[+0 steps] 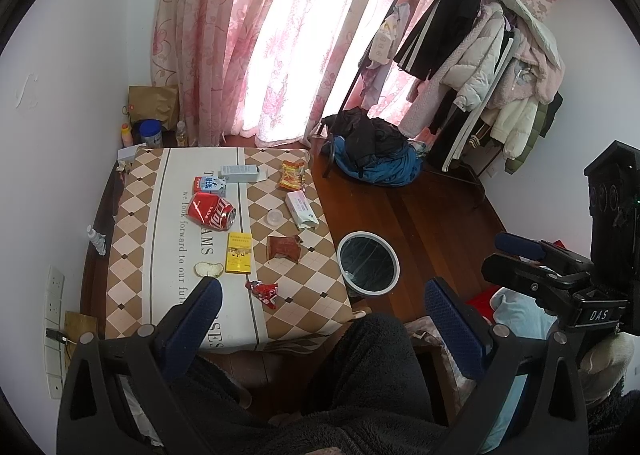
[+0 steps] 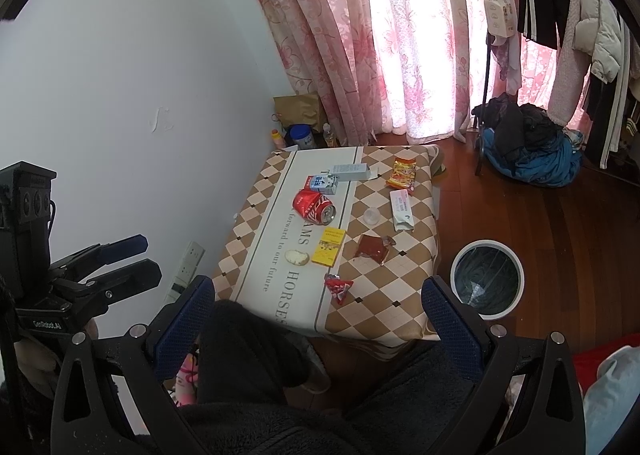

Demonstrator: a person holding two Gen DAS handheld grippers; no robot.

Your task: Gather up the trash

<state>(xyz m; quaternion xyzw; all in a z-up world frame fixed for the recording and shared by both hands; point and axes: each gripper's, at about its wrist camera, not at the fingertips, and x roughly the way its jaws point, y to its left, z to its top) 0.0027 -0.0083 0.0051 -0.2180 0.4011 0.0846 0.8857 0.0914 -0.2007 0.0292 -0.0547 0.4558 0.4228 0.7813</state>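
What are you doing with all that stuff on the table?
A person holds a gripper in each hand to collect trash. Both the left gripper and right gripper are open and hold nothing, raised above the person's lap. On the table lie a crushed red can, a yellow box, wrappers and small cartons, all untouched. The round bin stands on the floor beside the table.

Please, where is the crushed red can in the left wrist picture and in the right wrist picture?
Left wrist view: the crushed red can lies left of centre, on the white stripe of the tablecloth.
Right wrist view: the can lies at centre, on the same stripe.
Shared landmark: the yellow box lies just nearer the camera than the can in both views.
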